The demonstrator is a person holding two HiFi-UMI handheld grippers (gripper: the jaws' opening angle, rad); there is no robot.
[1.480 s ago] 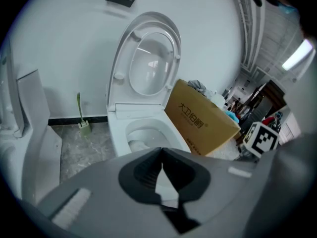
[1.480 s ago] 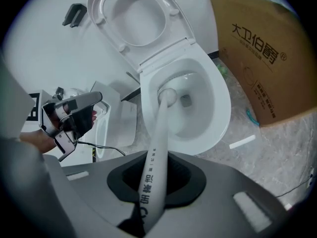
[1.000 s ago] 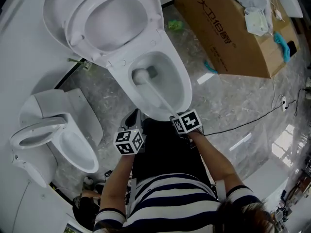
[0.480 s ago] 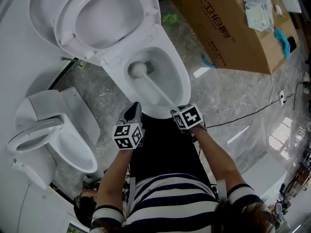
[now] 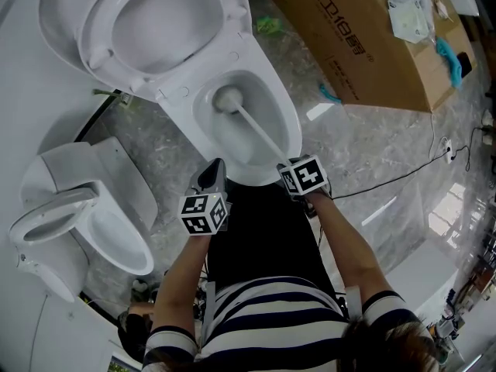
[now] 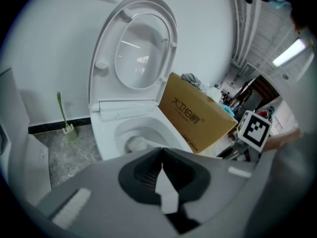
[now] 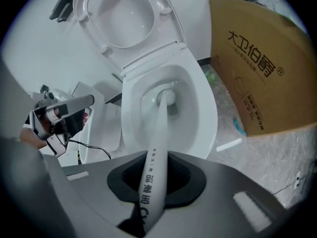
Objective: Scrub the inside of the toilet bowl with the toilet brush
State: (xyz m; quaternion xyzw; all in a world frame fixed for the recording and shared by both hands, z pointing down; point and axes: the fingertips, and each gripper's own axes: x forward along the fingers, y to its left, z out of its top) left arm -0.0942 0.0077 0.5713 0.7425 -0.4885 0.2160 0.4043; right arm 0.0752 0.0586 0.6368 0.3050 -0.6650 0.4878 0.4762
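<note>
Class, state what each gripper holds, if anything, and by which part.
The right gripper holds the toilet brush by the near end of its handle. The left gripper, jaws together, holds nothing.

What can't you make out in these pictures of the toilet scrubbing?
- Bristles of the toilet brush: head view, too small, white against the white toilet bowl.
- Front of the toilet bowl: right gripper view, hidden behind the right tongs, shut on the toilet brush.
- Cardboard box, far end: head view, cut off by the top edge.

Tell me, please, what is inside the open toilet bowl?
The brush head sits deep in the toilet bowl, its handle rising to the right hand-held gripper. The bowl surface under the head is covered.
</note>
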